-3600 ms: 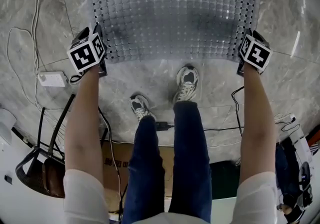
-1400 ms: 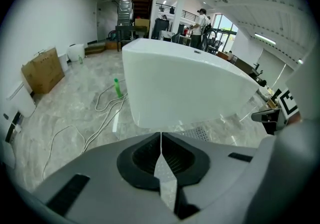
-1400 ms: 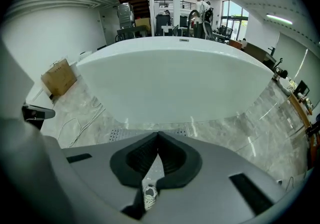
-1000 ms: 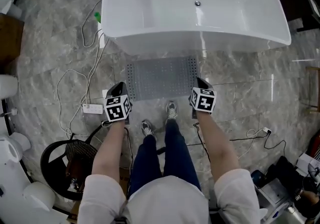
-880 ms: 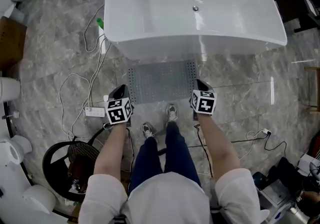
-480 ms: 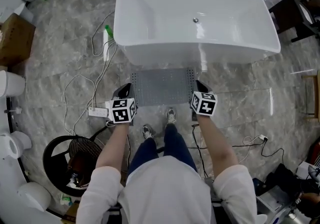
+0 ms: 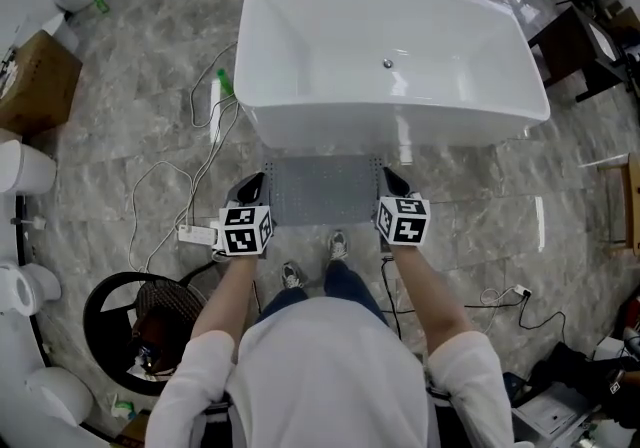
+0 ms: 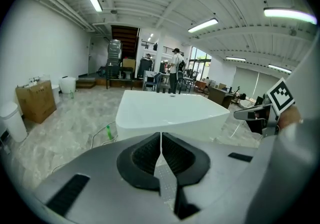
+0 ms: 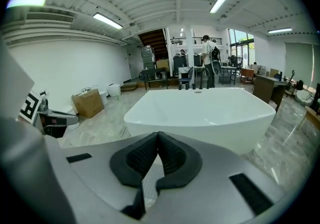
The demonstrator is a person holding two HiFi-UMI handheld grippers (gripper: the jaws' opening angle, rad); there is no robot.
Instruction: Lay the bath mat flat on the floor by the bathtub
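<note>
Since mat (image 7: 322, 189) lies flat on floor (image 7: 130, 136) just beside tub (image 7: 390, 128), long edge along it, task looks done | left gripper (image 7: 254, 180): jaws clenched, nothing between | right gripper (image 7: 391, 177): jaws clenched, nothing between | both hang above mat's near corners, apart from it, likely so it rests undisturbed.

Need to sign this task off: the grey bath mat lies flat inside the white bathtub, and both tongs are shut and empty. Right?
Not quite. The head view shows the bath mat lying flat on the floor beside the bathtub, not inside it. The rest stands: the left tongs and right tongs are shut and empty.
</note>
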